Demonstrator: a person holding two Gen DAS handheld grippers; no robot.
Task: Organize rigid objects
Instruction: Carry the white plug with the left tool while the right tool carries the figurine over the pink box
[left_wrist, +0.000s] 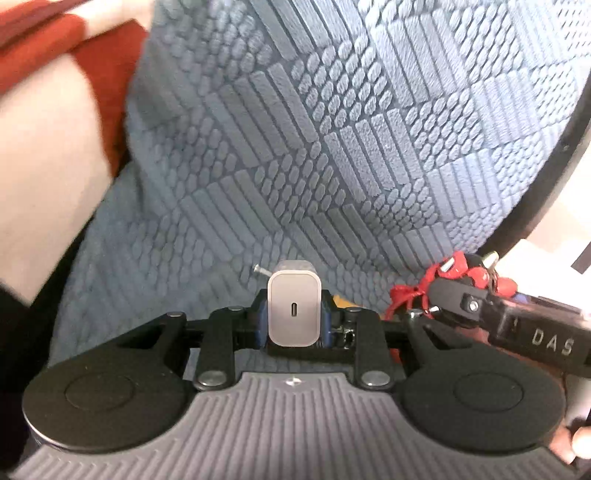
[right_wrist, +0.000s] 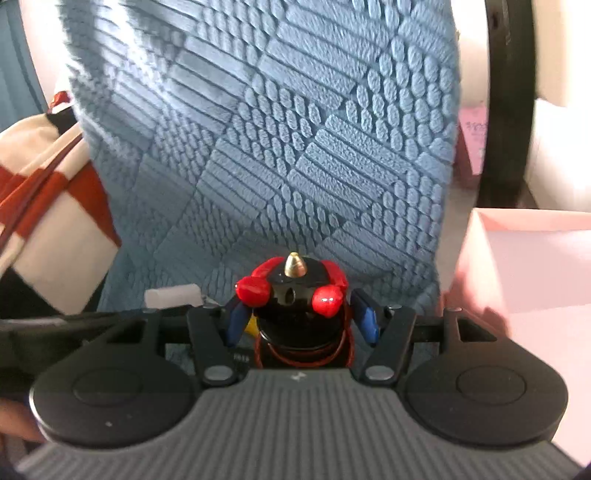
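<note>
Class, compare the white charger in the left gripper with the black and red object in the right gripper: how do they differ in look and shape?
The charger is plain white and boxy with a flat face and one small port; the black and red object is rounded, with red knobs and a brass tip. The charger is one smooth block; the other object has many parts and red cord. Each sits between blue finger pads, above the same blue textured cloth.

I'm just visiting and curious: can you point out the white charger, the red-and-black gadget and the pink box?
white charger (left_wrist: 293, 309), left wrist view, on its flat face by the port.
red-and-black gadget (right_wrist: 295, 291), right wrist view, on its black body below the brass tip.
pink box (right_wrist: 528, 266), right wrist view, on its inner wall.
</note>
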